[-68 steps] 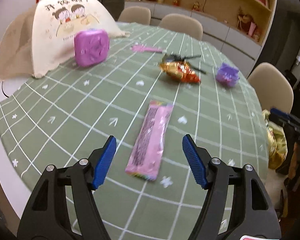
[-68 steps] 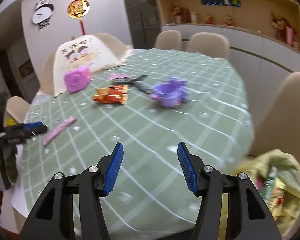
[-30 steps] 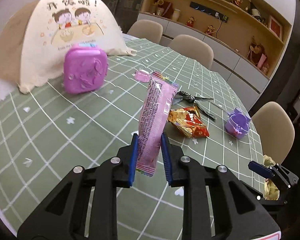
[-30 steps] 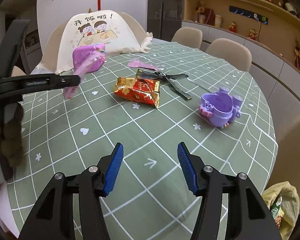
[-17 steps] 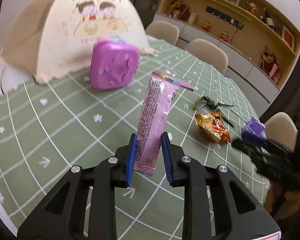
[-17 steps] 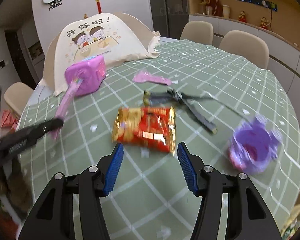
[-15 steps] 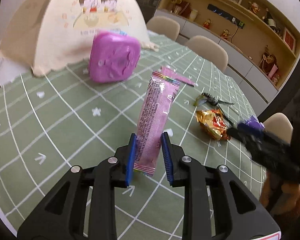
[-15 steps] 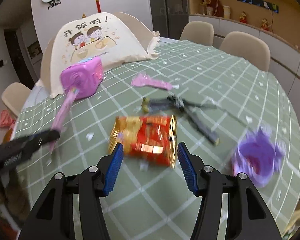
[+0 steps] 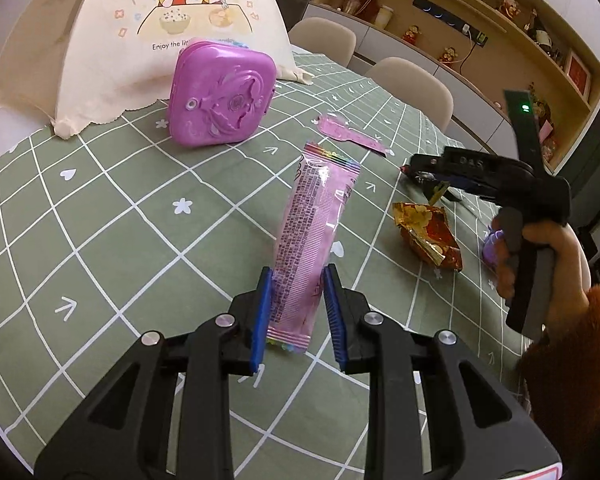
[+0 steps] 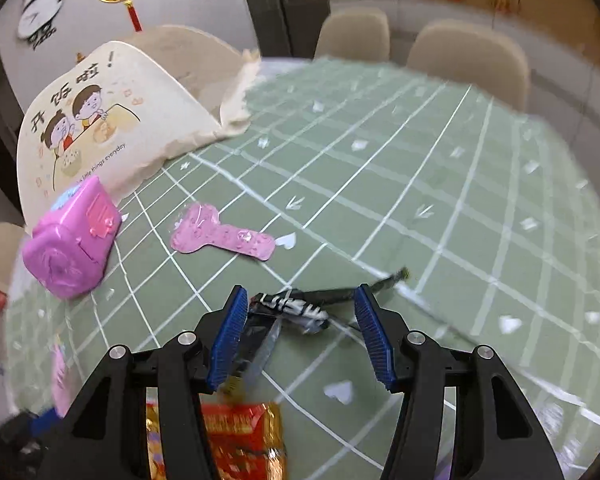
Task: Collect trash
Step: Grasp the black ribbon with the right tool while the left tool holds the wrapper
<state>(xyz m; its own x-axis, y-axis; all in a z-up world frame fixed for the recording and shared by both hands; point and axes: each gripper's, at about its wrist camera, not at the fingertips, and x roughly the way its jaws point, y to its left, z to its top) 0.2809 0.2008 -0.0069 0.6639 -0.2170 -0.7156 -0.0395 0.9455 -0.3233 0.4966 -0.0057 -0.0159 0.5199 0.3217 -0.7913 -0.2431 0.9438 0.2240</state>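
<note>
Your left hand-held gripper (image 9: 296, 312) is pinching the lower end of a long pink wrapper (image 9: 314, 236), blue pads pressing on both edges. The wrapper is standing up out of the jaws, tilted slightly right, clear of the bench (image 9: 100, 240) with its green checked cloth.

Your right hand-held gripper (image 10: 300, 332) is hanging with its jaws standing wide, nothing clamped. It is straddling a crumpled black wrapper (image 10: 296, 308) that is lying on the cloth between the blue pads; the left pad looks to be right against the wrapper's edge, though blur makes contact hard to judge. In the left wrist view that same gripper is showing at the right, your hand (image 9: 540, 256) around its grip and a rust-coloured sleeve (image 9: 572, 360) below.

A red and gold foil packet (image 9: 428, 236) is lying flat on the cloth just behind the right gripper's jaws, near the black wrapper. A flat pink key-shaped wrapper (image 10: 224, 240) is lying farther out toward the middle. A purple plastic case (image 9: 222, 94) is leaning against a cream fabric food cover (image 9: 100, 60) at the far left edge.
</note>
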